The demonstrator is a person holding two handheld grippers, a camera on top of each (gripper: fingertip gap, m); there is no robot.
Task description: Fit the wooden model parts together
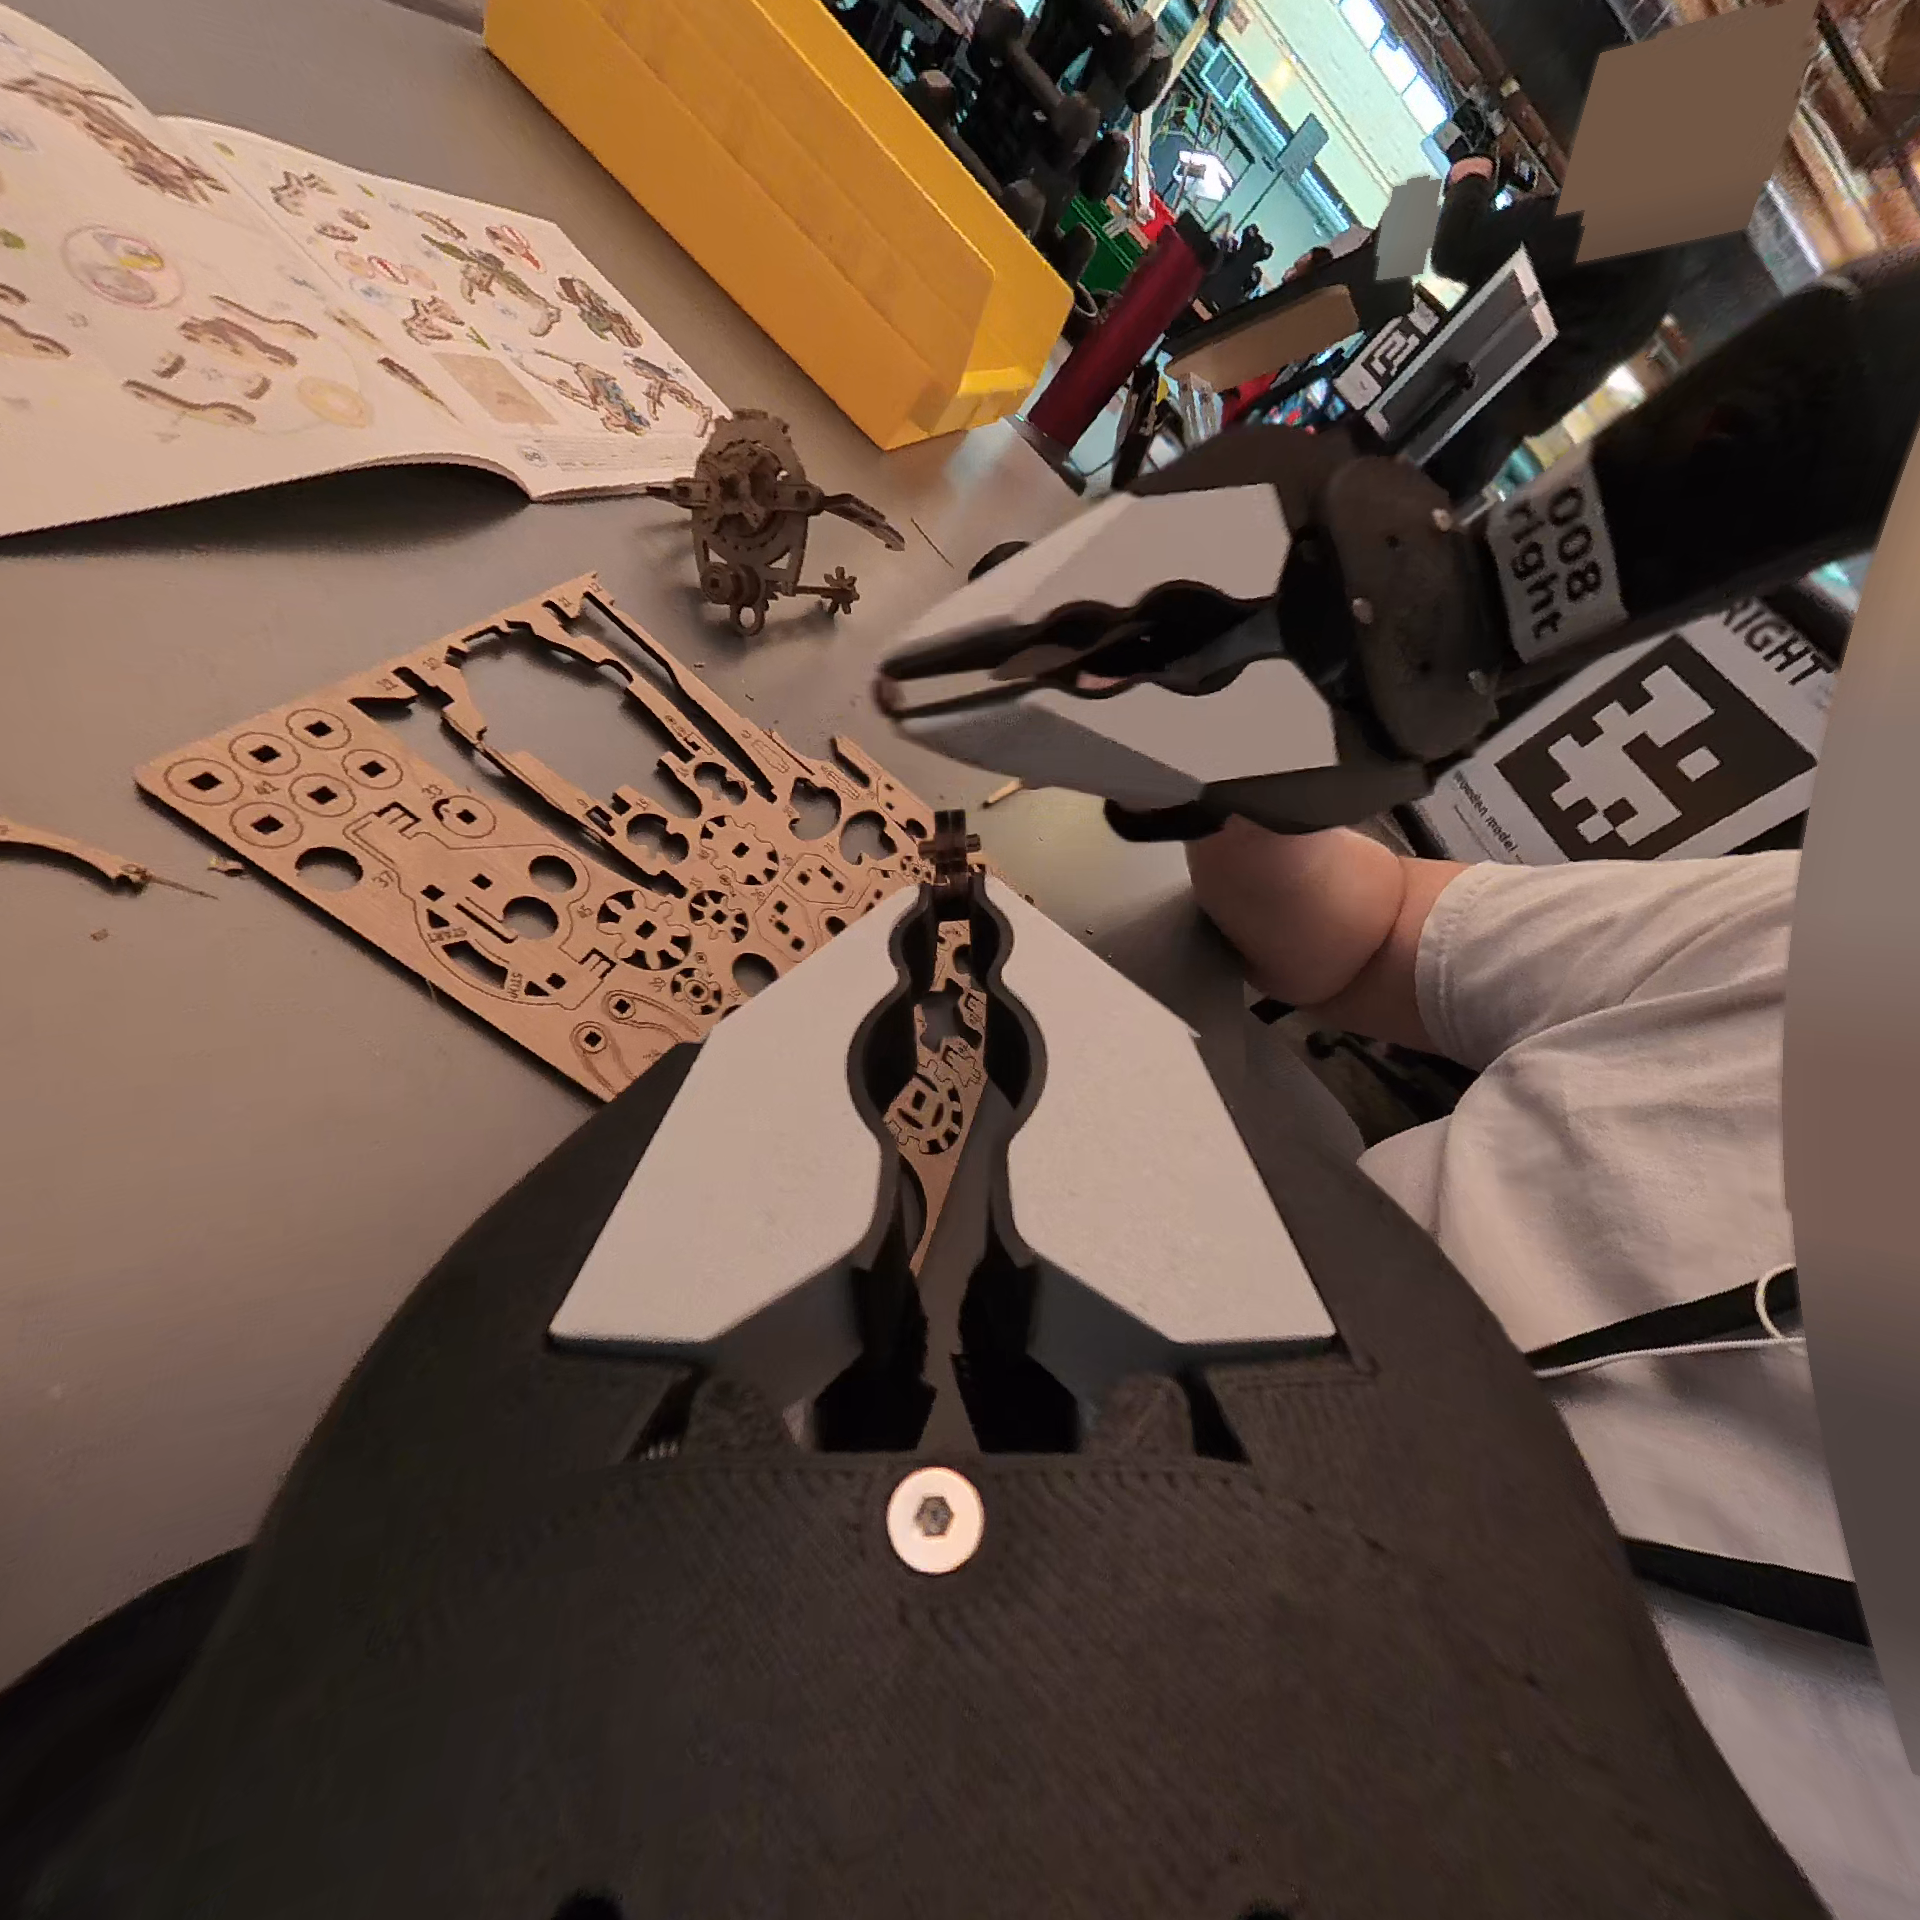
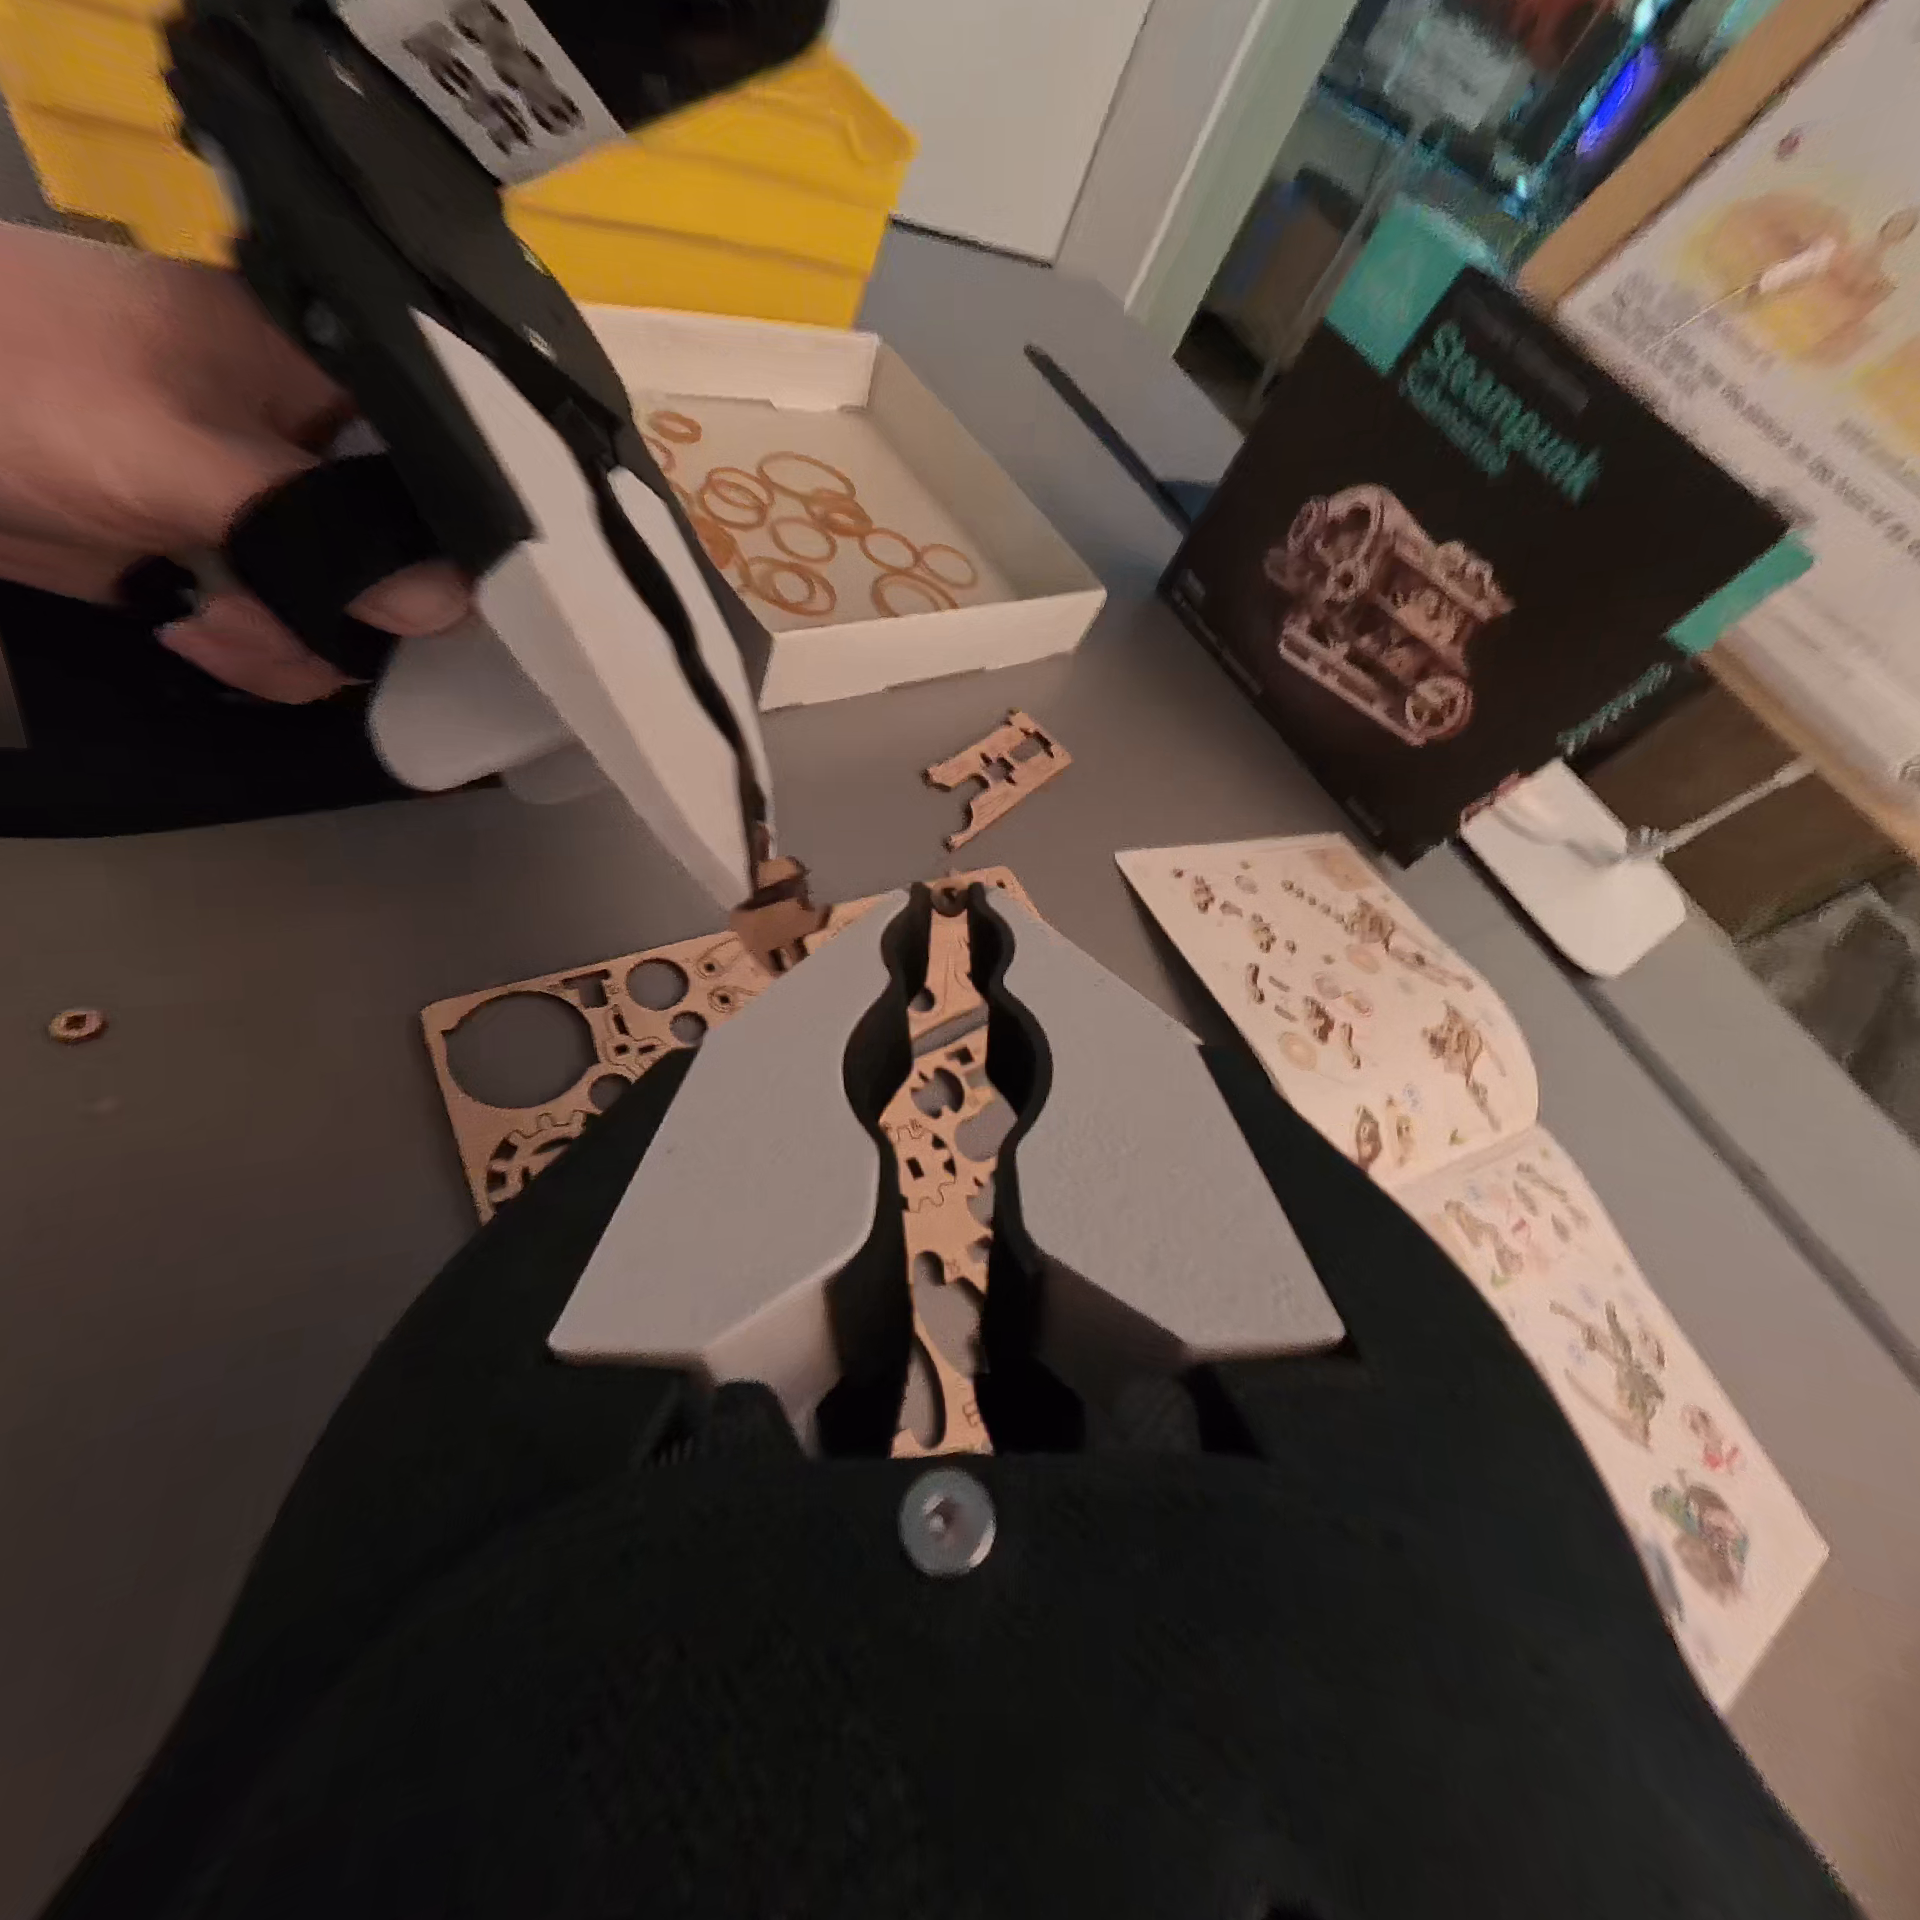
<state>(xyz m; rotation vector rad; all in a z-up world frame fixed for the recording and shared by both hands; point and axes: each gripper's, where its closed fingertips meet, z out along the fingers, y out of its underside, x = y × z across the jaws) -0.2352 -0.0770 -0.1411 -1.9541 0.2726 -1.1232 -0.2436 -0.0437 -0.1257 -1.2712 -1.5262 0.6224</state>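
My left gripper [image 1: 948, 883] is shut on a small dark wooden part [image 1: 951, 844] that sticks out past its tips, just above a laser-cut wooden sheet [image 1: 499, 831]. It also shows in the right wrist view [image 2: 764, 831], tilted down with the part [image 2: 774, 899] over the sheet [image 2: 540, 1049]. My right gripper [image 2: 945, 896] is shut over the sheet's far edge, close to that part. I cannot tell if anything is pinched in it. It also shows in the left wrist view [image 1: 883, 691], hovering above the table. A partly built dark model [image 1: 748, 530] stands behind the sheet.
An open instruction booklet [image 1: 260, 312] [image 2: 1351, 1018] lies flat. A yellow bin [image 1: 790, 187], a white box [image 2: 935, 644] of rubber bands and a black kit box [image 2: 1455, 582] stand at the back. A loose wooden piece [image 2: 997, 774], a small ring [image 2: 78, 1027] and a strip [image 1: 73, 847] lie about. My left and right fingertips are right by each other. My right tips are roughly 15 centimeters from the partly built dark model [image 1: 748, 530].
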